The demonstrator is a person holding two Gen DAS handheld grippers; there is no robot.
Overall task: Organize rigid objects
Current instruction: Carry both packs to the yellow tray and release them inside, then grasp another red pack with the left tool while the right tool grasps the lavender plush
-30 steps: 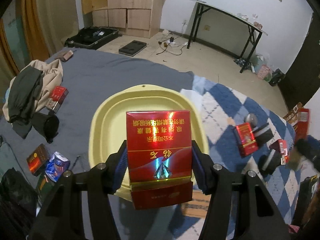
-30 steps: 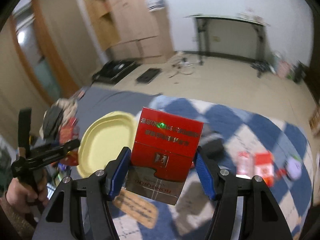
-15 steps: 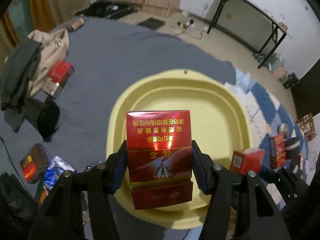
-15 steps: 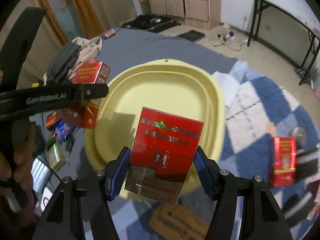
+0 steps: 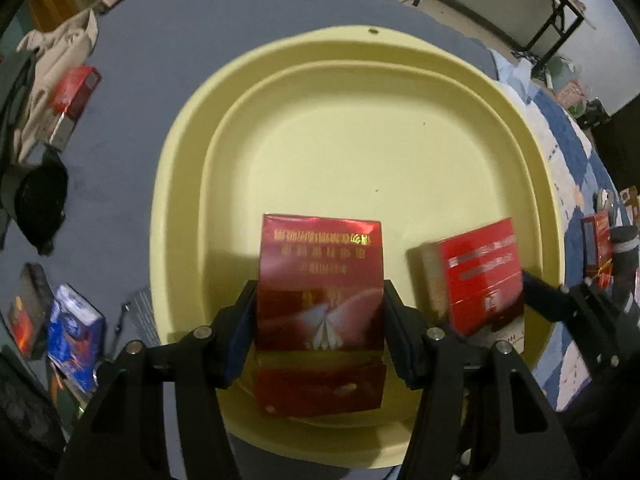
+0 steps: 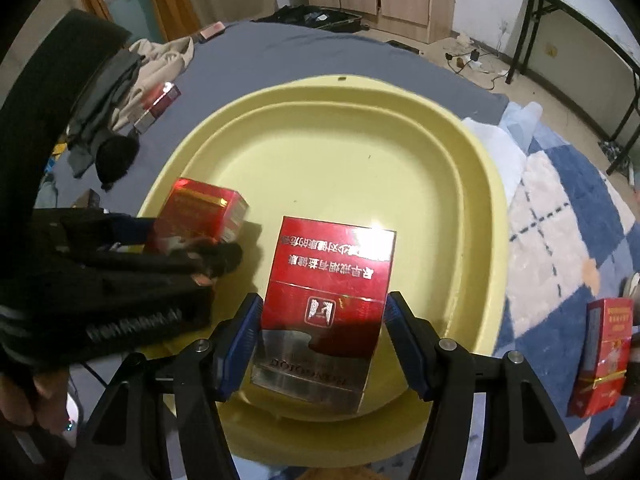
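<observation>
A large yellow tray (image 5: 360,112) lies on a grey sheet; it also shows in the right wrist view (image 6: 340,152). My left gripper (image 5: 320,320) is shut on a dark red cigarette pack (image 5: 320,292), held low over the tray's near part. My right gripper (image 6: 324,320) is shut on a red and silver cigarette pack (image 6: 328,296), also low over the tray's near edge. In the left wrist view the right pack (image 5: 480,276) is at the right. In the right wrist view the left pack (image 6: 200,216) is at the left.
Loose packs lie around: a red one (image 5: 72,96) by a clothes pile (image 5: 52,48), a blue one (image 5: 76,328) and a dark one (image 5: 28,316) at left, a red one (image 6: 600,356) on the blue checked rug (image 6: 560,240) at right. A black table (image 6: 580,12) stands behind.
Both grippers have moved forward and down over the tray with their packs. The tray now fills both views, and the two packs are side by side.
</observation>
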